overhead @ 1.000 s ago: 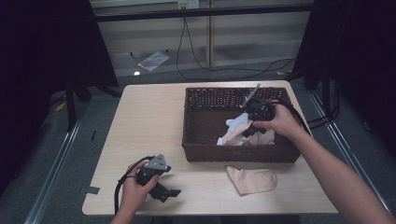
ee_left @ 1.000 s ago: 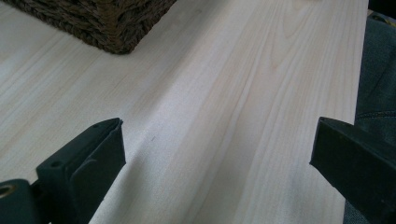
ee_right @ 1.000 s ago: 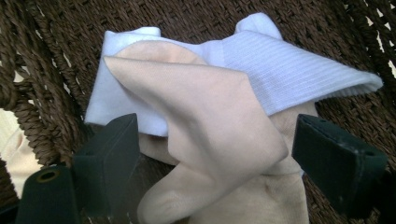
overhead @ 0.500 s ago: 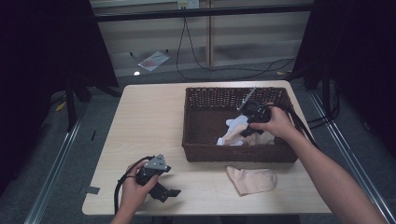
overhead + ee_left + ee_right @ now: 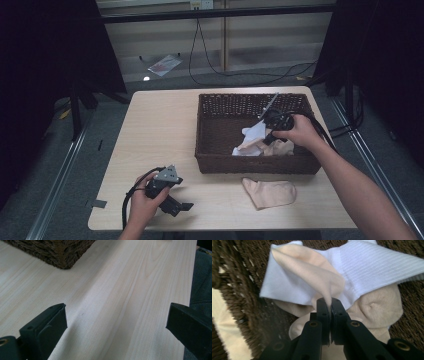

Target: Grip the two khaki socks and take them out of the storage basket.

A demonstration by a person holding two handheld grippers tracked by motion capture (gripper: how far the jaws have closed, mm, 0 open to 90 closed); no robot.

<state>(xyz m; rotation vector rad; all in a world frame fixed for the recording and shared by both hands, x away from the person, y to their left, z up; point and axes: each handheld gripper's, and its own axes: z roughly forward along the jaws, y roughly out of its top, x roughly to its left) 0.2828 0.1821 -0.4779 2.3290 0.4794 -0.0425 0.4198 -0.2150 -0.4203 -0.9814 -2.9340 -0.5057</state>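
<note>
Wicker basket [image 5: 215, 145], on table [image 5: 160, 130]: holds a white sock [image 5: 372, 267] and beige socks [image 5: 379, 307] heaped at its near right. Right gripper [image 5: 329, 302], inside basket: jaws have just been closing, now pinching a fold of beige sock, seen close in the right gripper view. Third beige sock [image 5: 270, 192]: flat on table, just before the basket, unmoved. Left gripper [image 5: 186, 205]: near front left edge, jaws spread over bare wood.

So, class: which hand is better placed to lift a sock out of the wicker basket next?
Right. The right gripper, inside the wicker basket, is shut on a beige sock; the left gripper rests open by the table's near edge.
</note>
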